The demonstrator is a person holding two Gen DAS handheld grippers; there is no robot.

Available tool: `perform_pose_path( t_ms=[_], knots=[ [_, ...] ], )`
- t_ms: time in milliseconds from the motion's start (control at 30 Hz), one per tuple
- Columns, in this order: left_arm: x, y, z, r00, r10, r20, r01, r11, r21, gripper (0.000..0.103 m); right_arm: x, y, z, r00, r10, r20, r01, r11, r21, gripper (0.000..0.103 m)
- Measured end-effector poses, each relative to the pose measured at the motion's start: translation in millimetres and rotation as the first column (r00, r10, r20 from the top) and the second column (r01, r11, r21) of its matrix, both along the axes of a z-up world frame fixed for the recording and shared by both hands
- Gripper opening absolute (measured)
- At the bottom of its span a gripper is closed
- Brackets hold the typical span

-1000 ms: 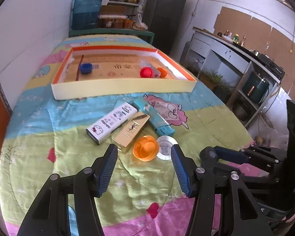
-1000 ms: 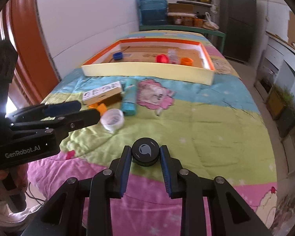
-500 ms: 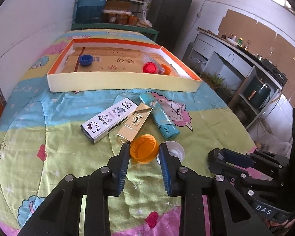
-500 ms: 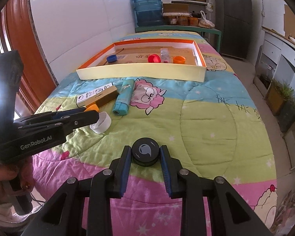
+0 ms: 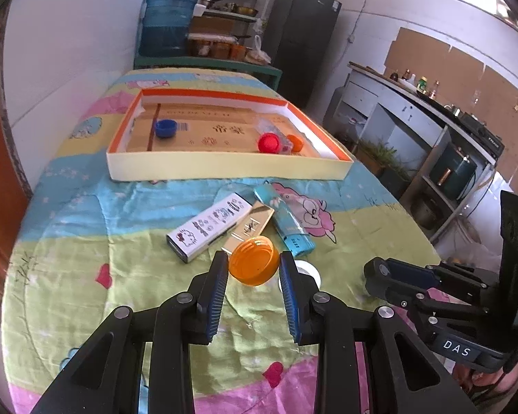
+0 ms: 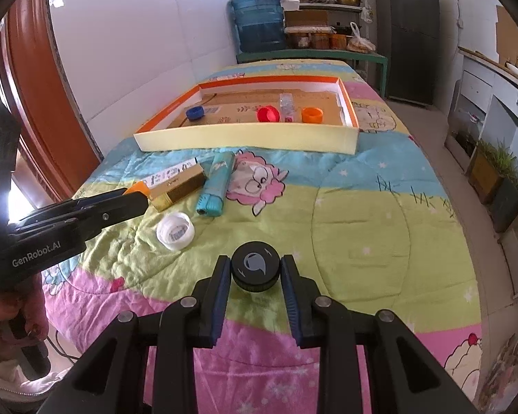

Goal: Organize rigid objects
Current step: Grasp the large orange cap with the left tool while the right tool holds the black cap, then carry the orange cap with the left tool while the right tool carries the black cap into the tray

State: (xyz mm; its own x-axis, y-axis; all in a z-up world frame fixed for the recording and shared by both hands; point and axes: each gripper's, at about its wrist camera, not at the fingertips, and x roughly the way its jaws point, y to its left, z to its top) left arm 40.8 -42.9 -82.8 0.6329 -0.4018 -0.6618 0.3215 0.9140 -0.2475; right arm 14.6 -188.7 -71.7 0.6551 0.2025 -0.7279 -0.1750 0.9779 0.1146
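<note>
My left gripper (image 5: 253, 267) is shut on an orange lid (image 5: 254, 265) and holds it above the quilt. My right gripper (image 6: 255, 270) is shut on a black round cap (image 6: 255, 270) above the quilt's near part. On the quilt lie a white patterned box (image 5: 209, 230), a gold box (image 5: 250, 225), a teal box (image 5: 285, 226) and a white lid (image 6: 175, 231). The shallow orange-rimmed tray (image 5: 224, 172) at the far end holds a blue cap (image 5: 165, 128), a red cap (image 5: 268, 143), an orange cap (image 6: 312, 115) and a small clear bottle (image 6: 287, 105).
The table is covered by a colourful cartoon quilt (image 6: 362, 214). A white wall (image 6: 138, 51) runs along its left side. A water jug (image 6: 259, 20) and shelves stand behind the far end. Cabinets (image 5: 414, 127) line the right side of the room.
My left gripper closed on the orange lid and lifted it off the quilt. My right gripper kept hold of the black cap and rose slightly.
</note>
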Motion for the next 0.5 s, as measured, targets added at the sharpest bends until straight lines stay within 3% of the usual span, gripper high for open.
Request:
perform_pose_path(
  t_ms=[500],
  knots=[
    [6.6,14.8,21.6,0.997,0.069,0.036,-0.069,0.998,0.009,0.031,19.7,21.8,26.9,0.995,0.067,0.071,-0.064,0.997,-0.034,0.03]
  ],
)
